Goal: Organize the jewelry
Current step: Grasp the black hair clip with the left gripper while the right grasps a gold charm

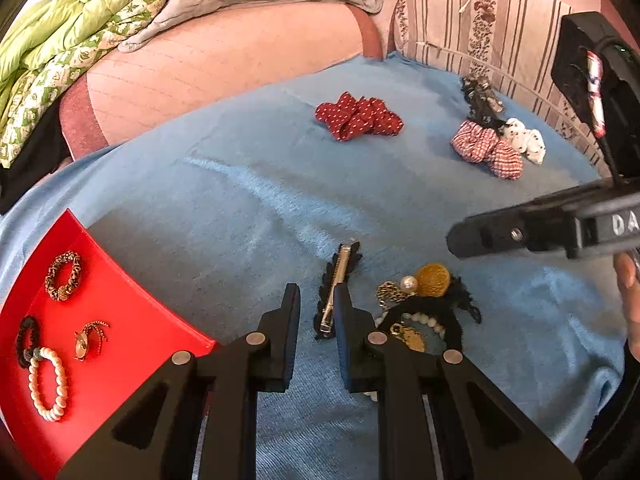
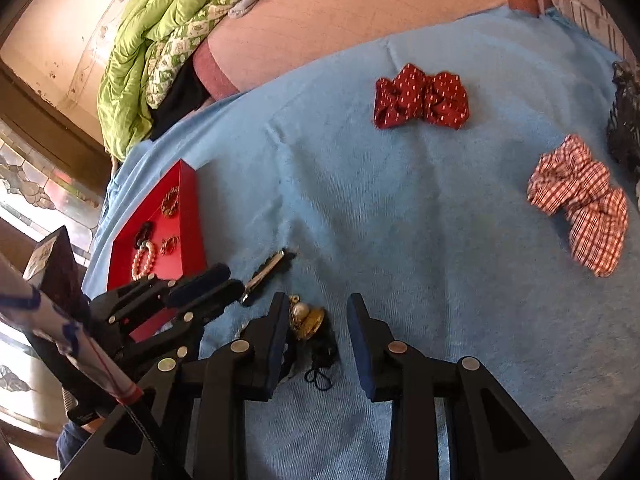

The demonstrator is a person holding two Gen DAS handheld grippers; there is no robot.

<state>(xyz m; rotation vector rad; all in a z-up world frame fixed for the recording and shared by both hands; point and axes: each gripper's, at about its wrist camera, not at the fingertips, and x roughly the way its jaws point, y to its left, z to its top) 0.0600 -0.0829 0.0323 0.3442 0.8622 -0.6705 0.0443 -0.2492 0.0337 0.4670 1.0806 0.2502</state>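
A red tray (image 1: 120,304) at the left holds a pearl bracelet (image 1: 48,384), a leopard band (image 1: 63,276), a black band and a gold brooch (image 1: 90,338). My left gripper (image 1: 317,308) is open and empty, its right finger beside a black hair clip with a metal bar (image 1: 338,286). A heap of jewelry (image 1: 420,304) with a pearl, gold pieces and black lace lies to its right. My right gripper (image 2: 314,328) is open over that heap (image 2: 308,320). The tray (image 2: 188,240) and clip (image 2: 266,272) show in the right wrist view too.
A blue cloth (image 1: 280,184) covers the bed. A dark red dotted bow (image 1: 360,116), a red checked scrunchie (image 1: 488,150), a white dotted one (image 1: 524,138) and a black lace piece (image 1: 480,98) lie at the far side. Pillows and a green quilt (image 1: 52,40) lie behind.
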